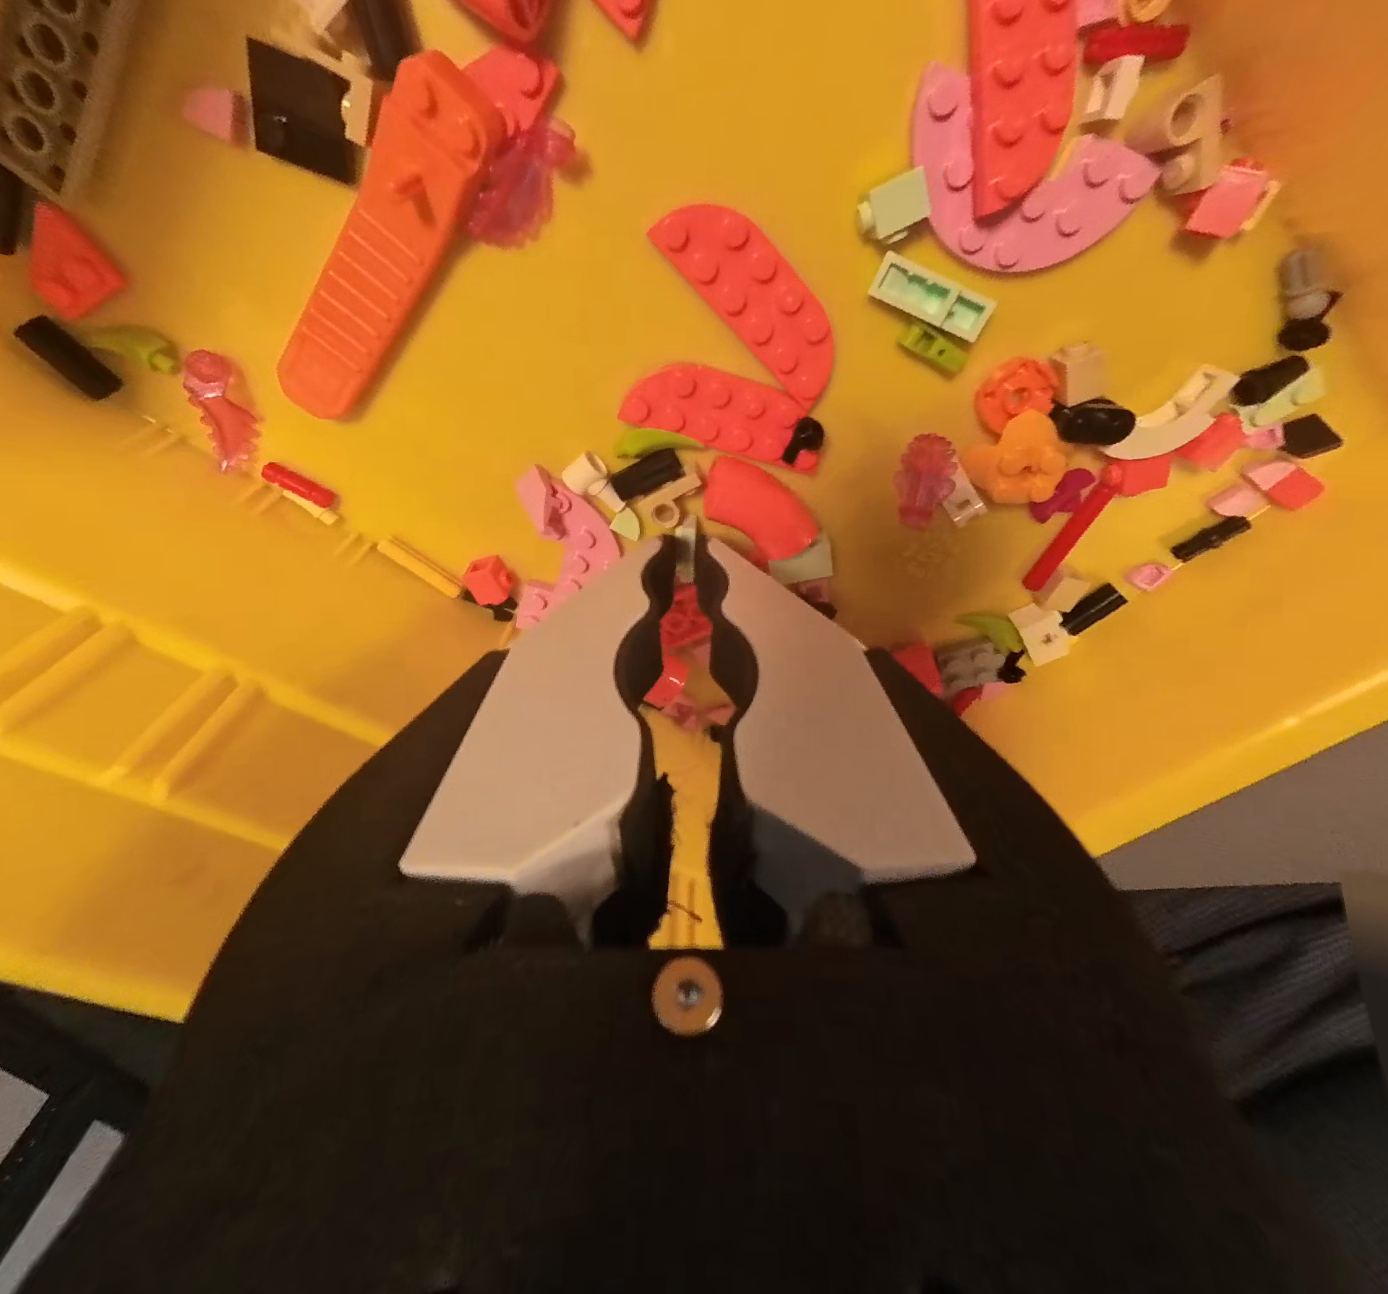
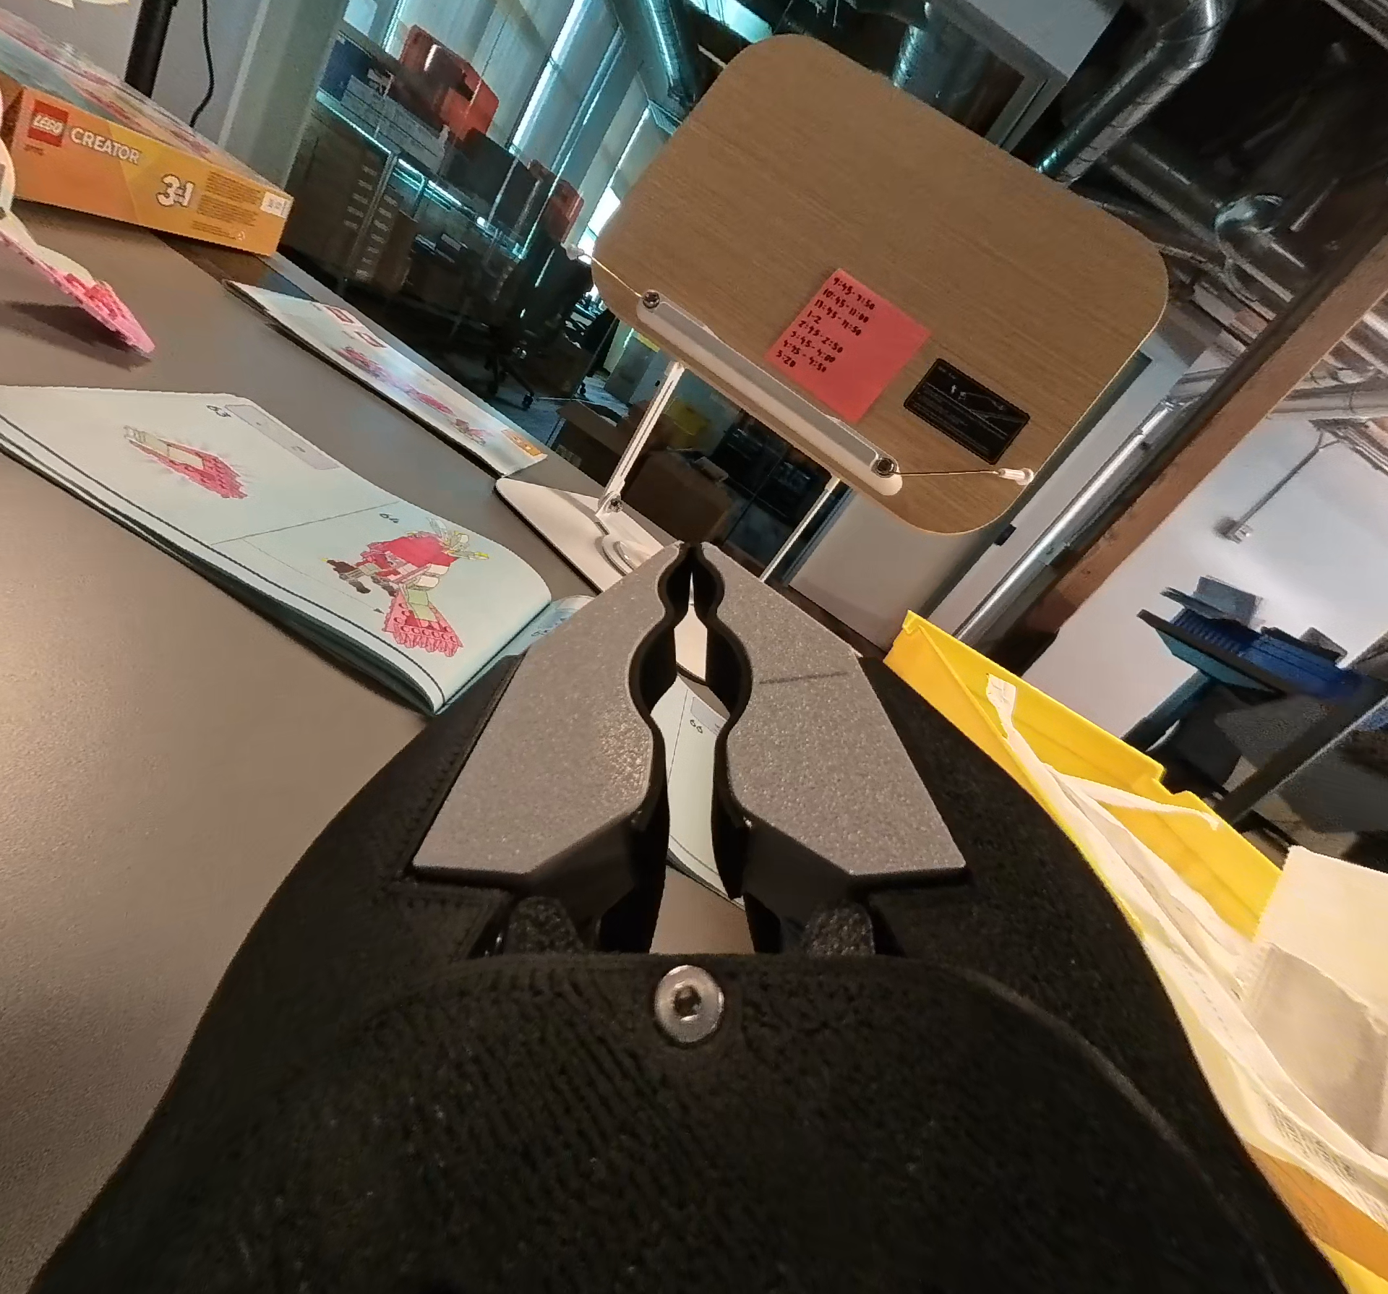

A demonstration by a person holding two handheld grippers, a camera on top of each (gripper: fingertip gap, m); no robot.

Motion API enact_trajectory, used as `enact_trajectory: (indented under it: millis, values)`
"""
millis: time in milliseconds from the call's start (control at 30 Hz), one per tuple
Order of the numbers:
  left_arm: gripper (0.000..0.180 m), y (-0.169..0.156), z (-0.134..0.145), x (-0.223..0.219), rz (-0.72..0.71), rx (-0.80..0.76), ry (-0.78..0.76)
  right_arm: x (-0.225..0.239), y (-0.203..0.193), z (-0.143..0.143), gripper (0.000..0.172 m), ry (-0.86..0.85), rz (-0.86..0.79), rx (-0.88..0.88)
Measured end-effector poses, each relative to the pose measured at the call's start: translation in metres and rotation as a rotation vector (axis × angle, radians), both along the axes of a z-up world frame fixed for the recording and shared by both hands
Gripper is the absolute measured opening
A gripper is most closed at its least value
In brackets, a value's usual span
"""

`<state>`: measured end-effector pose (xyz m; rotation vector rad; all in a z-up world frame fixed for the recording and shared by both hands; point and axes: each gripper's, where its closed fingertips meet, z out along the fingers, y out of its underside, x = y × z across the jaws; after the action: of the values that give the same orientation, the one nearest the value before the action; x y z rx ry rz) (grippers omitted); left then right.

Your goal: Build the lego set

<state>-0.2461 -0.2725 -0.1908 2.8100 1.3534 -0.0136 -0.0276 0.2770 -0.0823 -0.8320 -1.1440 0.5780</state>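
Observation:
In the left wrist view my left gripper (image 1: 685,553) reaches down into a yellow bin (image 1: 225,657) of loose toy bricks. Its tips are shut on a small thin pale green piece (image 1: 686,558), held edge-on just above the pile. Right around the tips lie a coral curved slope (image 1: 758,507), a pink curved plate (image 1: 578,544), a small tan piece (image 1: 665,507) and a short black piece (image 1: 646,473). In the right wrist view my right gripper (image 2: 691,546) is shut with its tips touching and nothing between them, held over a dark table (image 2: 150,807) near an open instruction booklet (image 2: 263,507).
The bin also holds coral half-round plates (image 1: 751,296), an orange brick separator (image 1: 383,236), a long coral plate (image 1: 1014,56) and a pink arch plate (image 1: 1036,206). The table carries a toy box (image 2: 150,169), a wooden book stand (image 2: 864,281) and the yellow bin's rim (image 2: 1051,732) with plastic bags (image 2: 1277,1033). The tips of one gripper are about 60 cm away from the tips of the other.

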Motion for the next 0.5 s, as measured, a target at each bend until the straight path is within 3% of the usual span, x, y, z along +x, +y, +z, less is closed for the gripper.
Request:
enact_trajectory:
  millis: [133, 233, 367, 433, 500]
  values:
    - [0.003, 0.002, 0.024, -0.01, -0.047, 0.006, 0.136, 0.0, 0.0, 0.0, 0.0, 0.002, 0.004, -0.002]
    - [0.003, 0.025, 0.083, -0.016, -0.118, 0.098, 0.422, 0.0, -0.001, 0.002, 0.0, 0.007, 0.009, -0.005]
    - [0.003, 0.098, 0.173, 0.023, -0.299, 0.361, 0.814, -0.002, -0.002, 0.004, 0.0, 0.011, 0.027, -0.011]
    - [0.003, 0.142, 0.199, 0.056, -0.437, 0.487, 0.959, -0.003, -0.003, 0.003, 0.0, 0.006, 0.036, -0.015]
    - [0.003, 0.187, 0.207, 0.087, -0.563, 0.592, 1.064, -0.003, -0.004, 0.002, 0.0, 0.003, 0.044, -0.014]
